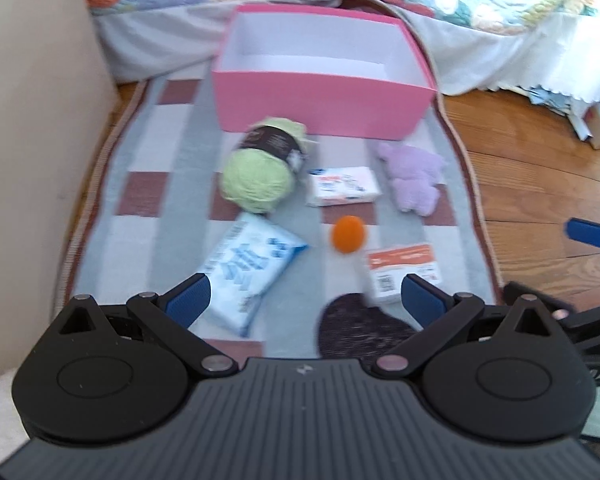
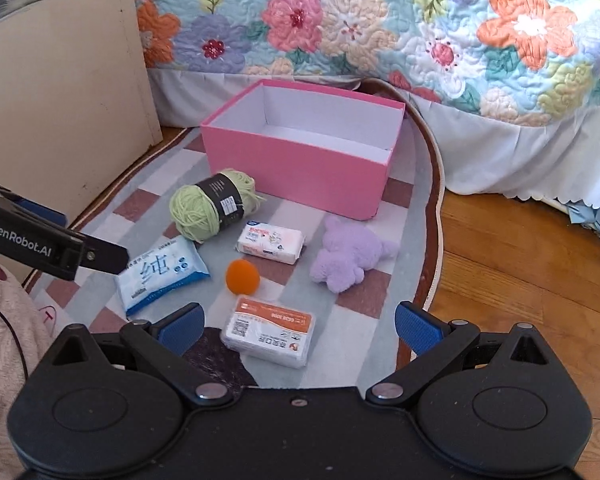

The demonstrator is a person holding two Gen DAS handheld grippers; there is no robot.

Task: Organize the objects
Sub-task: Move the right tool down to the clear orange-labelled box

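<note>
Both grippers, left (image 1: 304,300) and right (image 2: 298,326), spread wide, holding nothing, above the rug (image 2: 412,208). Yarn (image 2: 210,204), two tissue packs, ball (image 2: 242,277), plush (image 2: 350,254), card pack (image 2: 270,332) lie before the empty pink box (image 2: 300,168)

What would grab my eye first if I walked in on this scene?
Probably the open pink box, empty, on the checked rug at the foot of a flower-patterned quilt. In front of it lie a ball of green yarn, a small orange ball and a lilac plush toy. Both tongs are open.
</note>
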